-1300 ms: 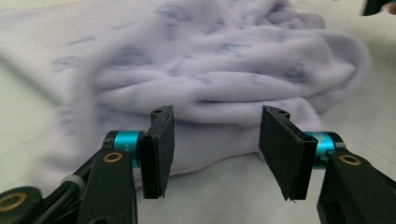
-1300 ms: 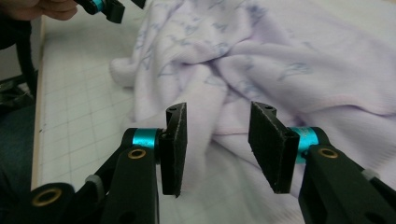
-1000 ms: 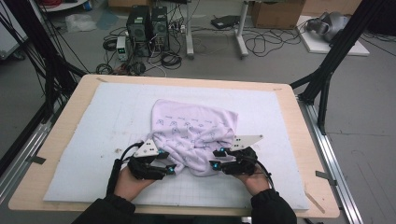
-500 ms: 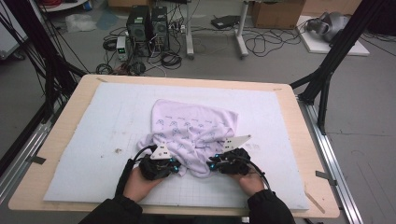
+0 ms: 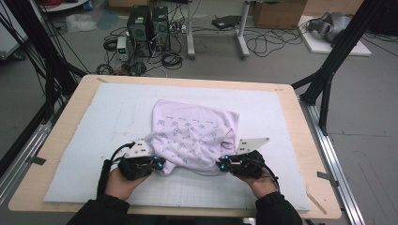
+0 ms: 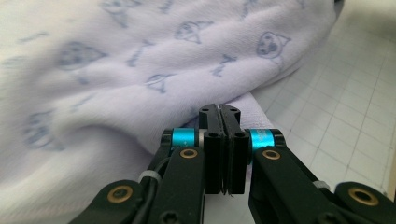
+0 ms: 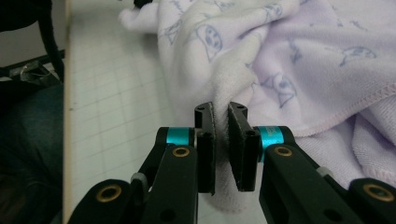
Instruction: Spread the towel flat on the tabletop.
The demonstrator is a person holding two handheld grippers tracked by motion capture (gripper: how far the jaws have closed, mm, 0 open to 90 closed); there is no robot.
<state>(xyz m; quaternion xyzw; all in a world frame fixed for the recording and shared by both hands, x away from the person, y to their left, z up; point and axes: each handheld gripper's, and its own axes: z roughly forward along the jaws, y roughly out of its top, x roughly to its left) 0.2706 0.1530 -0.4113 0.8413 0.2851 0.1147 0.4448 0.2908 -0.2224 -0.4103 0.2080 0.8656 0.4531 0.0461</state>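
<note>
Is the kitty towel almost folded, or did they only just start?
Only just started. Done: both grips are made. The left hand-held gripper and right hand-held gripper have just closed on the near edge of the towel. In hand: holding those two spots. Left: the towel lies rumpled on the white mat, so all the folding remains.

Crumpled towel (image 5: 195, 136) heaped mid-mat, bare white mat (image 5: 84, 140) open left, right and beyond the towel, both grippers crowding the towel's near edge
</note>
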